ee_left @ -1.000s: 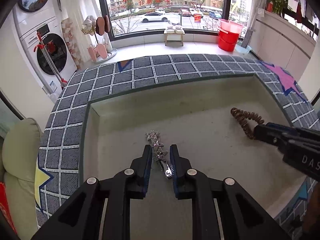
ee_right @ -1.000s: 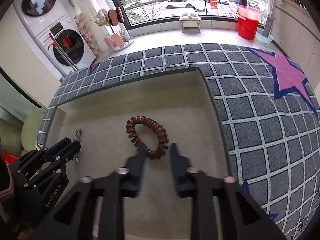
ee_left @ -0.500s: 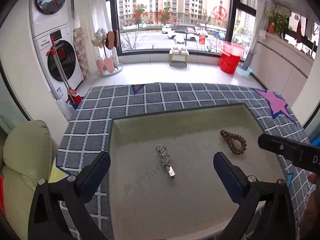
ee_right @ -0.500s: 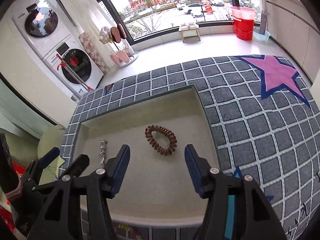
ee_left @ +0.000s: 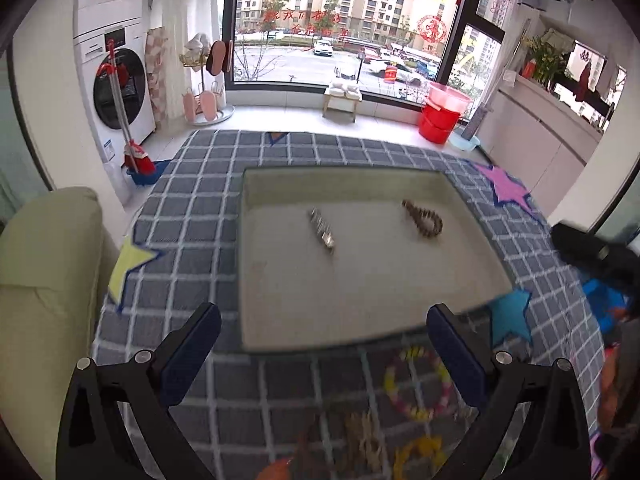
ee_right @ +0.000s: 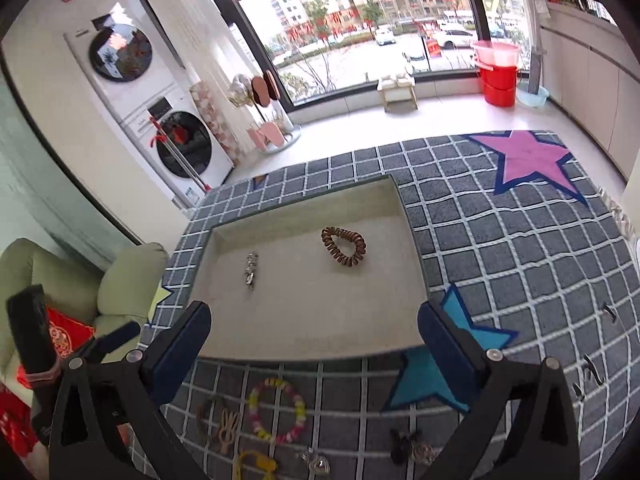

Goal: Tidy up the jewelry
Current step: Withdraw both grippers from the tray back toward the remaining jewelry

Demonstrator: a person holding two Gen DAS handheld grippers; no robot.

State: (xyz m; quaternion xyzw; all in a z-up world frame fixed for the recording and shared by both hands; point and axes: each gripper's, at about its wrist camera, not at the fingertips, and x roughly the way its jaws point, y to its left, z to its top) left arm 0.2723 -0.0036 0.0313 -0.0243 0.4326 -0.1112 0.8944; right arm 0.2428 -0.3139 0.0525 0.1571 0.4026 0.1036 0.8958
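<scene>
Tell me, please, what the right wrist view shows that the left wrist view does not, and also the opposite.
Only the right wrist view shows the dark hair accessory on the rug, the silver trinket near the bottom edge, and the left gripper from the side.

Only the left wrist view shows the blue basin beside the red bucket clearly, and the right gripper as a blurred dark shape.

Both show the beige tray holding the silver hair clip and the brown spiral hair tie, and the pink-and-yellow beaded bracelet outside it.

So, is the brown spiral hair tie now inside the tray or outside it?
Inside. The brown spiral hair tie lies flat on the tray floor, right of the silver hair clip, within the raised walls, no gripper touching it.
</scene>
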